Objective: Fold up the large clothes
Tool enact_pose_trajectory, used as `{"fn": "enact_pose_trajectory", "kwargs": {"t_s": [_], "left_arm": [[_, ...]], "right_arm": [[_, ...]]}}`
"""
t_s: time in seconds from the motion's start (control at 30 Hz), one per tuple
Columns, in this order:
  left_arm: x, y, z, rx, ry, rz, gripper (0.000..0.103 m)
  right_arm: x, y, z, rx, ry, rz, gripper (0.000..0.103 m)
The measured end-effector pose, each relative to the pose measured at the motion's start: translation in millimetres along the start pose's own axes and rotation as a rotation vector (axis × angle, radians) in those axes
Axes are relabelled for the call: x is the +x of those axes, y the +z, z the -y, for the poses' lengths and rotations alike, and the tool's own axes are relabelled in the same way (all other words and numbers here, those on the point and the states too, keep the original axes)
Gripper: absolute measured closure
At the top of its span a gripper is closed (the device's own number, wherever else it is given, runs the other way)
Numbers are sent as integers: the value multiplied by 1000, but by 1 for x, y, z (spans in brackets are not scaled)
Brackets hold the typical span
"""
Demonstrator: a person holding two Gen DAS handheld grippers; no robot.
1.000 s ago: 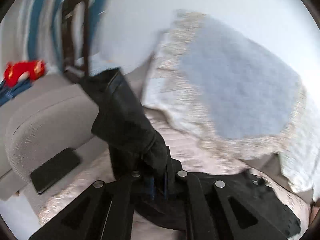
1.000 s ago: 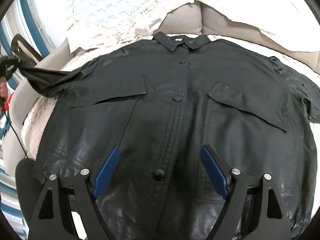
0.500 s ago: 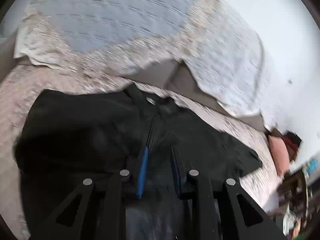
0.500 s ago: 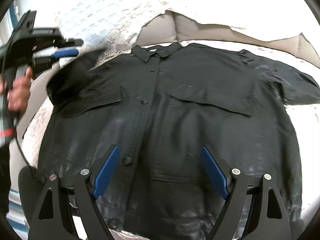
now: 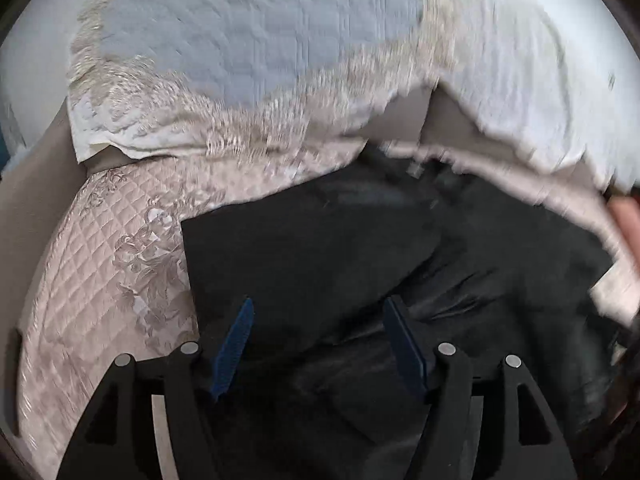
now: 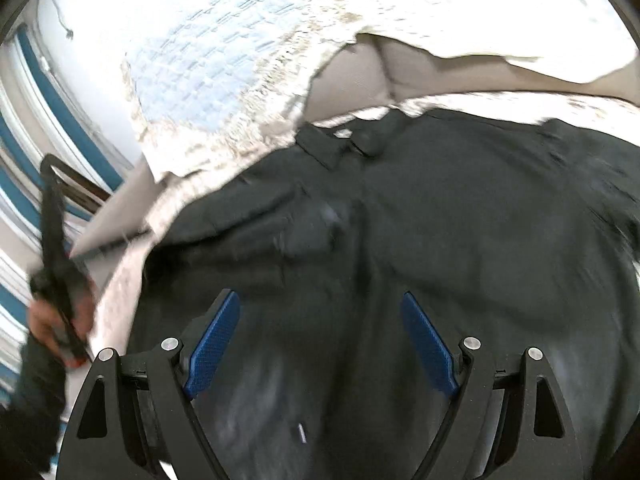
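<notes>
A large black button shirt (image 6: 440,240) lies front up on the quilted sofa seat, collar (image 6: 340,144) toward the backrest. In the left wrist view its left sleeve (image 5: 304,248) lies folded in over the body, with a straight edge at the left. My left gripper (image 5: 320,332) is open and empty just above the shirt. My right gripper (image 6: 320,332) is open and empty, low over the shirt's lower front. Both views are blurred by motion.
The pinkish quilted seat cover (image 5: 112,272) shows bare at the left. A white and blue quilt (image 5: 248,40) drapes the sofa backrest behind the shirt. The person's hand with the left tool (image 6: 60,280) shows at the left edge of the right wrist view.
My left gripper carried the left sleeve in over the shirt, let it go and opened wide. My right gripper stayed open and shifted over the shirt's lower front.
</notes>
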State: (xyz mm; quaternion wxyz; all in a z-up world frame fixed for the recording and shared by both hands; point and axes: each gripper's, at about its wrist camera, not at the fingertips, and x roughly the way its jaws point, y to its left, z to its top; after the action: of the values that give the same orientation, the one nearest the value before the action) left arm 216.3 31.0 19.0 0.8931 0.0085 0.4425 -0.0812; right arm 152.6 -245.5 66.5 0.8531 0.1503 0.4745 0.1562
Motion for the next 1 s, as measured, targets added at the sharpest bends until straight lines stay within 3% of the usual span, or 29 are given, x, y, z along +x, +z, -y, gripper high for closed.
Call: {"fn": "enact_pose_trajectory", "kwargs": {"t_s": [0.17, 0.27, 0.3, 0.33, 0.37, 0.4, 0.57, 0.6, 0.63, 0.7, 0.8, 0.87, 0.93, 1.0], "left_arm": [[34, 10, 25, 154, -8, -30, 34], [59, 16, 37, 246, 46, -50, 36], [66, 17, 39, 270, 63, -58, 55], [75, 18, 39, 278, 81, -74, 87], [81, 20, 35, 257, 77, -98, 96], [80, 24, 29, 223, 56, -96, 100], [16, 45, -10, 42, -104, 114, 102], [2, 45, -14, 22, -139, 149, 102], [-12, 43, -18, 11, -167, 181, 102], [-28, 35, -19, 30, -193, 209, 102], [-20, 24, -16, 42, -230, 156, 102], [-1, 7, -9, 40, -310, 68, 102], [20, -17, 7, 89, -324, -30, 102], [28, -39, 20, 126, -348, -94, 102]], "right_arm": [[88, 45, 20, 44, 5, -150, 20], [130, 50, 31, 115, 29, -264, 20], [134, 53, 30, 108, 17, -263, 23], [133, 56, 26, 77, -8, -251, 53], [131, 61, 22, 37, -60, -246, 76], [129, 66, 20, 18, -57, -237, 95], [98, 95, -2, -165, -3, -75, 96], [76, 99, -9, -230, 48, 71, 98], [60, 103, -13, -249, 63, 149, 98], [39, 110, -18, -242, 90, 212, 97], [44, 105, -11, -232, 33, 144, 82], [58, 93, 6, -199, -35, 42, 81], [67, 75, 23, -159, -100, -56, 81], [63, 54, 42, -122, -105, -117, 81]]}}
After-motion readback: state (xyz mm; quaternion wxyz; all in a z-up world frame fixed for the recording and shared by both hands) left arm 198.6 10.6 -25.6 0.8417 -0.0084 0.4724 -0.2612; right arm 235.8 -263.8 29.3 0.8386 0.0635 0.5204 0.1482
